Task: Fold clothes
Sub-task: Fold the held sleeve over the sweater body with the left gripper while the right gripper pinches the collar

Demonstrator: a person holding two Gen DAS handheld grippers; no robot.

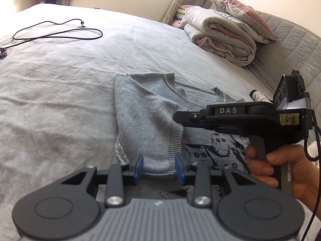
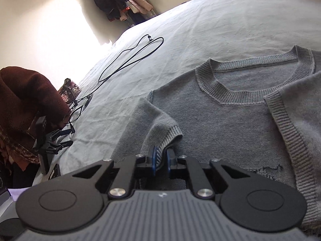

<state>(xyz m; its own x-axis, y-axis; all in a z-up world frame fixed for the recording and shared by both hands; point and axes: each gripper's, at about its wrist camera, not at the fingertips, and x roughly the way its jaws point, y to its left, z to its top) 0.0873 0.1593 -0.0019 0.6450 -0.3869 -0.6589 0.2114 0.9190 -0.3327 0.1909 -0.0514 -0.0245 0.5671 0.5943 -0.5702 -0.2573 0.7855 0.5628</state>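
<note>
Right tongs (image 2: 160, 159) pinch sweater (image 2: 230, 124) sleeve cuff; left tongs (image 1: 159, 168) apparently apart.

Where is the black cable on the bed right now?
The black cable lies looped on the grey sheet at upper left in the left wrist view, well beyond the grey sweater and apart from it.
</note>
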